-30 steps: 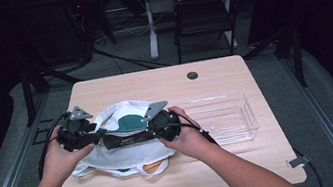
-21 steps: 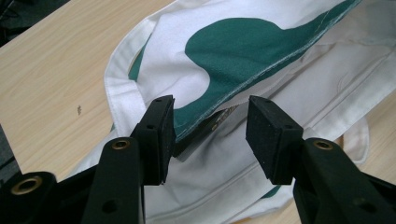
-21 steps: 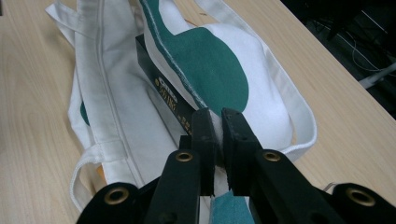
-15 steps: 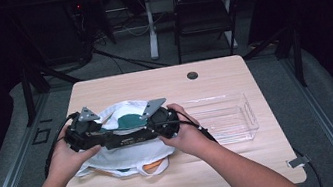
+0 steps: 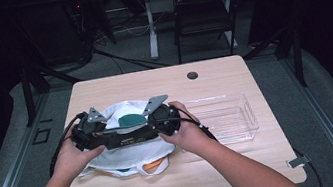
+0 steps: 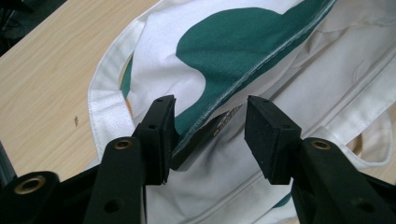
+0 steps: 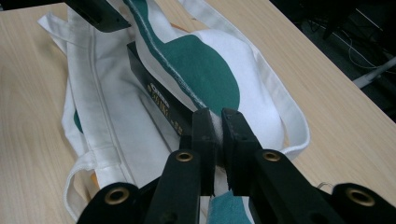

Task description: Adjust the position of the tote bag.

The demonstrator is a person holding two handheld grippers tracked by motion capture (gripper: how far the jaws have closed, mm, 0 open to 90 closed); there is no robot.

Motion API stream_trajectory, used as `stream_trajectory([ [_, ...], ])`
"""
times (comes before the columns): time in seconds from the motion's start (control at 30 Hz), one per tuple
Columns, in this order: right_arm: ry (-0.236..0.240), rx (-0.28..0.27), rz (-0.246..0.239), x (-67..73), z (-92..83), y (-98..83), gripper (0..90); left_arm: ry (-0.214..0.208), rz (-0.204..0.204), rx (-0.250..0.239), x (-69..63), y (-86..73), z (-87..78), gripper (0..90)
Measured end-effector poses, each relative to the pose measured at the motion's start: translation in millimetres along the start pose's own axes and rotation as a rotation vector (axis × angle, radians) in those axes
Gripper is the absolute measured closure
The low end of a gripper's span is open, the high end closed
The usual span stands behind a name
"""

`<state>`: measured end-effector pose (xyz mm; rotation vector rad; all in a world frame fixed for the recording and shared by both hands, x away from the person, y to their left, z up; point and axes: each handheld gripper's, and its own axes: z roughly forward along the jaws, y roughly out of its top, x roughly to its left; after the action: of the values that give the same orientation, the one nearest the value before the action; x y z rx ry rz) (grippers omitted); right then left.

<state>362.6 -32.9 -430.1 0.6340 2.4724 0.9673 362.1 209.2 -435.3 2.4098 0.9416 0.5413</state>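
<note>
Right gripper: jaws pinched together on the rim of the cloth bag, white fabric squeezed between the pads
Right fingers: black pads upright in the right gripper view, the green-edged hem running away from them toward 11 o'clock
Left gripper: jaws apart and just now closing a little, the bag's hem passing between them, lying against the left pad and clear of the right one
Left fingers: one pad touches the green-trimmed edge; a gap shows on the other side
Black box: long dark box with gold lettering, lying inside the mouth of the bag, its end just beyond the right pads at 11 o'clock; its corner shows between the left jaws too
Cloth bag: white with green patches and white strap handles, lying on the table at the 8 o'clock part of the top, its mouth lifted by both grippers; something orange peeks out at its near edge
Hands: left hand and right hand hold the grippers over the bag, tips pointing at each other
Clear tray: see-through plastic tray at 3 o'clock of the bag, just beside the right hand
Table: light wood top with a round dark hole at 12 o'clock
</note>
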Motion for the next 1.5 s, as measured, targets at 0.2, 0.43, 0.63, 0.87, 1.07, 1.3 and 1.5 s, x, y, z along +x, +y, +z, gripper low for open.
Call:
stream_trajectory([
  [0.2, -0.011, -0.017, 0.013, -1.3, -1.3, 0.6, 84.5, -0.001, 0.018, 0.009, 0.6, -0.7, 2.2, 65.2],
  [0.43, -0.016, -0.026, 0.027, -2.3, -2.4, 1.0, 84.5, 0.024, 0.05, 0.015, -0.5, -1.2, 1.9, 74.8],
  [0.63, -0.023, -0.032, 0.034, -3.0, -2.8, 1.2, 84.5, 0.048, 0.051, 0.005, -1.5, -0.3, 2.4, 81.1],
  [0.87, -0.03, -0.04, 0.039, -2.7, -2.4, 1.9, 84.5, 0.063, 0.025, -0.009, 0.8, 3.1, 3.8, 86.2],
  [1.07, -0.035, -0.047, 0.036, -2.2, -1.6, 1.9, 84.3, 0.071, 0.001, -0.018, 3.5, 7.1, 4.1, 87.4],
  [1.3, -0.03, -0.042, 0.029, -1.4, -0.6, 1.8, 84.2, 0.082, -0.021, -0.021, 7.9, 13.8, 2.3, 87.6],
  [1.5, -0.023, -0.037, 0.03, -1.4, 0.0, 2.6, 83.9, 0.091, -0.04, -0.031, 12.1, 21.2, 0.8, 87.6],
])
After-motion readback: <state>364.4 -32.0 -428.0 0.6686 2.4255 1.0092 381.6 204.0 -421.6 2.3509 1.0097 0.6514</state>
